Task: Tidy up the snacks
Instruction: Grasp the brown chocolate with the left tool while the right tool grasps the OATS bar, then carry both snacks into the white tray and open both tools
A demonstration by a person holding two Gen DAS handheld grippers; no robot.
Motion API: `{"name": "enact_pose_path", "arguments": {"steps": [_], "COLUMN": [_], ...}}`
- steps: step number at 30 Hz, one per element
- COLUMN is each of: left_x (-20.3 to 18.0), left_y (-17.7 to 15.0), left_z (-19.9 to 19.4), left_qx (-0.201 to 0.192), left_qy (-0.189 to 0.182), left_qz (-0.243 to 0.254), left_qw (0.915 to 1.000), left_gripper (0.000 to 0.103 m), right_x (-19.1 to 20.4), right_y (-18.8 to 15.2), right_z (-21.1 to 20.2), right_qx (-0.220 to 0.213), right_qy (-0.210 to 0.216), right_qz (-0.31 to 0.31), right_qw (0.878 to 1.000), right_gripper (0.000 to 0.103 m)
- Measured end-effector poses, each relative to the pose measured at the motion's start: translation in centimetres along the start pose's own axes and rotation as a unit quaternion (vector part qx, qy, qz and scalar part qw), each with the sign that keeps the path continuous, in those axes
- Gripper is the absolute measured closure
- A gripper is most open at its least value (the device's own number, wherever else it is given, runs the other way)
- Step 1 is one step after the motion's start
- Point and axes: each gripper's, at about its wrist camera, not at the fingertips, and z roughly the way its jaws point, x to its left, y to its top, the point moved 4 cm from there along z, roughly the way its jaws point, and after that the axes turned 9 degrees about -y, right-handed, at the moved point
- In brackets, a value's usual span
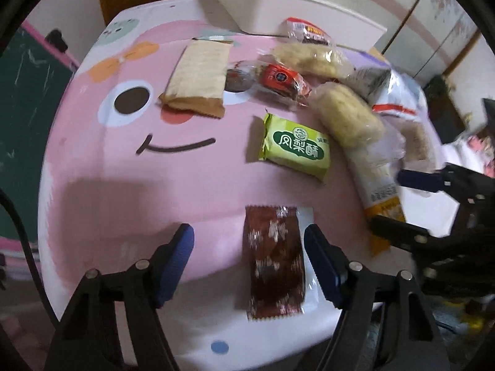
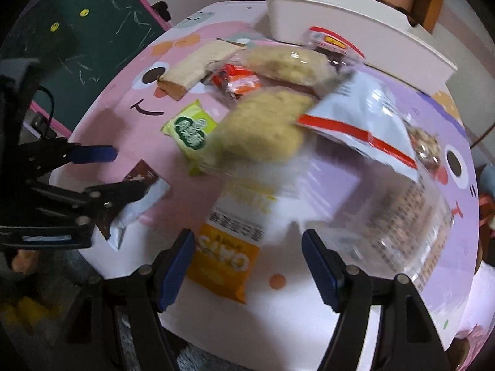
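Snacks crowd the table [image 1: 92, 167] before a white bin [image 1: 278, 3].

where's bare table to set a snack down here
Free: the pink tabletop left of the green pineapple-cake packet and below the tan wafer packet, toward the near-left edge. Crowded: the right side, where the clear oat-bar bags and others pile before the white plastic bin.

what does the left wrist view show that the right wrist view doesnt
Only the left wrist view shows the brown packet whole, between the open left gripper fingers, untouched. Only the right wrist view shows the purple animal face on the tabletop and the yellow oats packet between the open right gripper fingers. Both show the green pastry packet and the white bin.
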Motion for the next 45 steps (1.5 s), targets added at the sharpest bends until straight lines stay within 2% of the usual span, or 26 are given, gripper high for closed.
{"name": "enact_pose_path", "arguments": {"steps": [4,8,10,12,14,15,16,18,24,30,36,42,45], "left_x": [-0.3,-2.0,-2.6,-2.9,-3.3,-3.6,-3.8,-4.0,-4.3,-5.3,-6.9,-9.7,-10.4], "left_y": [-1.1,-1.8,-2.0,-1.8,-2.0,-2.1,-2.1,-2.1,-2.1,-0.7,1.2,4.9,7.7], "left_z": [-0.5,0.5,0.8,1.0,1.0,0.9,0.8,0.6,0.1,-2.9,-7.3,-11.0,-12.1], "left_qx": [0.001,0.023,0.028,0.033,0.038,0.037,0.037,0.035,0.026,-0.027,-0.080,-0.124,-0.132], "left_qy": [-0.003,-0.008,-0.001,0.005,0.010,0.016,0.019,0.019,-0.022,-0.063,-0.092,-0.081,-0.049], "left_qz": [-0.006,0.011,0.022,0.027,0.032,0.036,0.039,0.041,0.011,-0.010,-0.007,0.032,0.038], "left_qw": [1.0000,0.9996,0.9994,0.9991,0.9987,0.9985,0.9984,0.9983,0.9993,0.9976,0.9925,0.9884,0.9894], "left_gripper": [0.030,0.030,0.028,0.028,0.029,0.037,0.050,0.065,0.070,0.071,0.071,0.071,0.071], "right_x": [0.9,1.5,1.5,1.2,0.9,0.7,0.5,0.1,-1.7,-5.2,-6.8,-7.2,-7.8], "right_y": [0.6,0.1,0.0,-0.1,-0.3,-0.5,-0.7,-1.0,-2.0,-2.3,-1.5,0.9,2.5], "right_z": [1.1,1.5,1.4,1.2,1.1,1.0,0.8,0.7,-0.3,-3.7,-8.1,-11.8,-13.3], "right_qx": [0.010,0.006,0.004,0.006,0.004,0.003,0.003,-0.001,-0.004,-0.042,-0.102,-0.164,-0.188], "right_qy": [-0.021,-0.051,-0.048,-0.038,-0.039,-0.040,-0.037,-0.032,0.013,0.072,0.084,0.072,0.046], "right_qz": [-0.009,-0.028,-0.030,-0.025,-0.023,-0.021,-0.019,-0.012,0.023,0.089,0.105,0.096,0.087], "right_qw": [1.000,0.998,0.998,0.999,0.999,0.999,0.999,0.999,1.000,0.993,0.986,0.979,0.977], "right_gripper": [0.031,0.032,0.037,0.049,0.056,0.058,0.059,0.063,0.064,0.065,0.065,0.064,0.064]}}
